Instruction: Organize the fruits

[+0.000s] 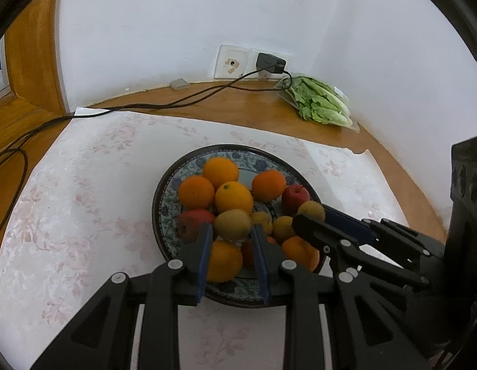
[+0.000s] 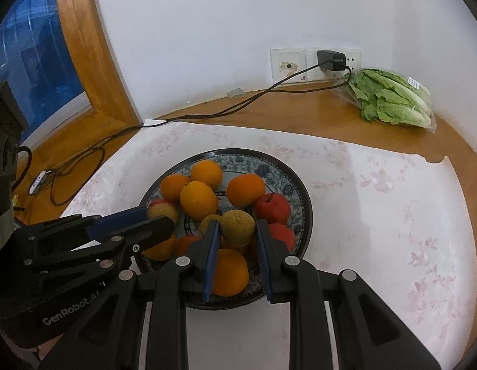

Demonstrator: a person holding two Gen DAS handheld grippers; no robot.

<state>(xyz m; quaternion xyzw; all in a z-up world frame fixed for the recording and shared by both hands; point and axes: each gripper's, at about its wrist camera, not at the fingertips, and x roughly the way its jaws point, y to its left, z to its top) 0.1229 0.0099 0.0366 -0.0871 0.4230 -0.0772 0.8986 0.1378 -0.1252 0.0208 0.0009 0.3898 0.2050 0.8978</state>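
Note:
A patterned plate (image 1: 164, 203) (image 2: 287, 182) on a white floral cloth holds several oranges, red apples and brown pears. My left gripper (image 1: 232, 231) is open over the plate's near side, its fingers on either side of a brown pear (image 1: 233, 224), above an orange (image 1: 223, 260). My right gripper (image 2: 237, 226) is open, its fingers flanking another brown pear (image 2: 238, 226) above an orange (image 2: 230, 273). Each gripper shows in the other's view: the right one (image 1: 312, 219), the left one (image 2: 155, 220). I cannot tell if the fingers touch the pears.
A bag of lettuce (image 1: 318, 101) (image 2: 389, 98) lies at the table's back right corner. A charger (image 1: 269, 63) is plugged into the wall socket and its black cable (image 1: 146, 108) runs left across the wooden table. A window frame (image 2: 84, 46) stands at left.

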